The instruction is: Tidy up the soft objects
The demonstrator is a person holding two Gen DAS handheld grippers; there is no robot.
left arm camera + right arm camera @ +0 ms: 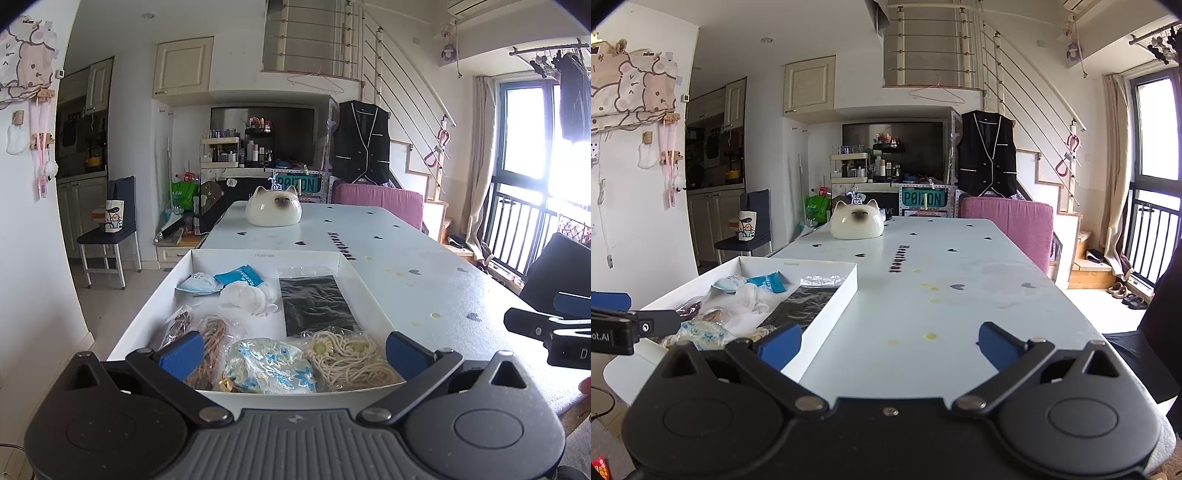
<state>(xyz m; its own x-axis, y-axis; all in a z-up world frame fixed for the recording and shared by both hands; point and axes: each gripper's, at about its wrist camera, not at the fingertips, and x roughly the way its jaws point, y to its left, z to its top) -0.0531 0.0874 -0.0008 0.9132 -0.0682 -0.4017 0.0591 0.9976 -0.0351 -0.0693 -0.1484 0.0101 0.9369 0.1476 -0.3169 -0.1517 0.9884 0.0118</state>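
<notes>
White shallow box (343, 264) sits at the near left end of the long table (424, 280). Inside, all soft goods in bags: black packet (314, 306) flat along the right wall; cream cord bundle (351, 356) at the near right corner; blue-and-white floral pouch (269, 365) beside it; brown cord bags (210, 339) to the left; white crumpled piece (251, 299) mid-box; blue sachet (240, 275) and pale packet (197, 284) toward the far end.

Left gripper (293, 350) hovers over the near edge of the box, jaws spread wide, nothing between them.

Right gripper (886, 345) over bare table, right of the box, jaws fully released, empty.

Cat-face ornament (274, 206) at far end.
</notes>
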